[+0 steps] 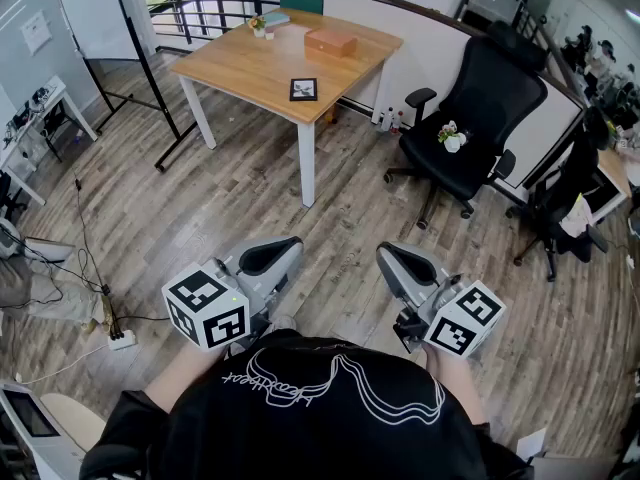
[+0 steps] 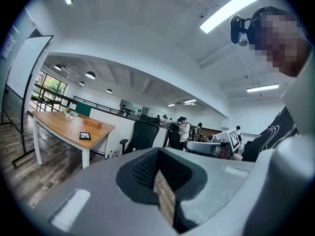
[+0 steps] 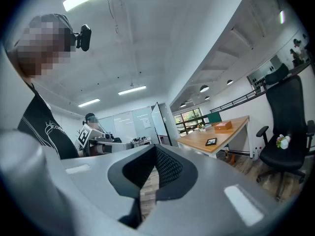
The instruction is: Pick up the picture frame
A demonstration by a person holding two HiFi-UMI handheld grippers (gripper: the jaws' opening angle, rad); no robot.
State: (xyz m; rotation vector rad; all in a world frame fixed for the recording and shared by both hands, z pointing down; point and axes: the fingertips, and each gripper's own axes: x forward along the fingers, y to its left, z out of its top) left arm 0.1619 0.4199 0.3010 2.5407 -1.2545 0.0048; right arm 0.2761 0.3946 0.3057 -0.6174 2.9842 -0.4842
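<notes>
The picture frame (image 1: 303,89) is small and black and lies flat near the front edge of the wooden table (image 1: 250,68), far ahead of me. It also shows as a dark tile in the left gripper view (image 2: 84,135) and the right gripper view (image 3: 211,142). My left gripper (image 1: 272,255) and right gripper (image 1: 398,261) hang side by side close to my body, above the wood floor and well short of the table. Both are shut, with nothing between the jaws. Only a thin slit of floor shows between the left gripper's (image 2: 162,188) and the right gripper's (image 3: 146,187) jaws.
A wooden box (image 1: 330,41), a small flower pot (image 1: 258,25) and a book (image 1: 272,18) sit on the table. A black office chair (image 1: 470,118) holding a small bouquet (image 1: 451,138) stands right of it. A whiteboard stand (image 1: 130,48) is at the left, a power strip (image 1: 122,340) on the floor.
</notes>
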